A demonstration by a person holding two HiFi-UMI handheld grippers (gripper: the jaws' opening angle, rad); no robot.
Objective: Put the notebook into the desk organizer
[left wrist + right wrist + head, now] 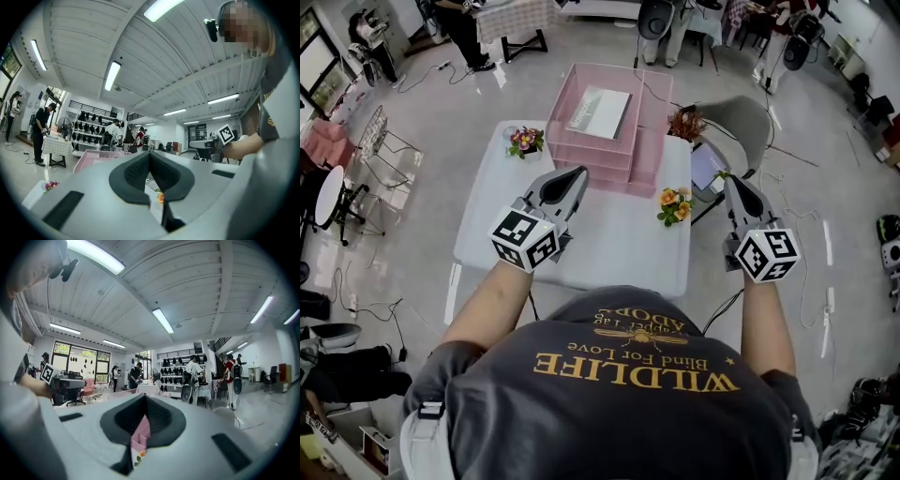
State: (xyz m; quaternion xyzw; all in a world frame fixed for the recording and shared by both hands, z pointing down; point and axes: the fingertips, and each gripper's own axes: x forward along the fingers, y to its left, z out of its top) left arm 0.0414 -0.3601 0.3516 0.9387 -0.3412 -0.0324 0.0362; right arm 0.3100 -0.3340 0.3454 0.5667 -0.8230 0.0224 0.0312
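A grey-green notebook [600, 111] lies flat in the top tray of the pink mesh desk organizer [605, 161], which stands at the back of the white table [609, 253]. My left gripper [572, 180] hovers over the table just in front of the organizer's left corner, jaws shut and holding nothing. My right gripper [734, 184] hangs beyond the table's right edge, its jaws also shut and empty. In the left gripper view the closed jaws of the left gripper [150, 155] point past the organizer [89, 159]. In the right gripper view a sliver of the organizer [140, 434] shows under the closed jaws of the right gripper [146, 398].
Small flower pots stand on the table at the back left [525, 141], the right [675, 206] and behind the organizer [686, 124]. A grey chair [748, 120] and a tablet-like screen [707, 167] sit off the table's right. People and shelves are far off.
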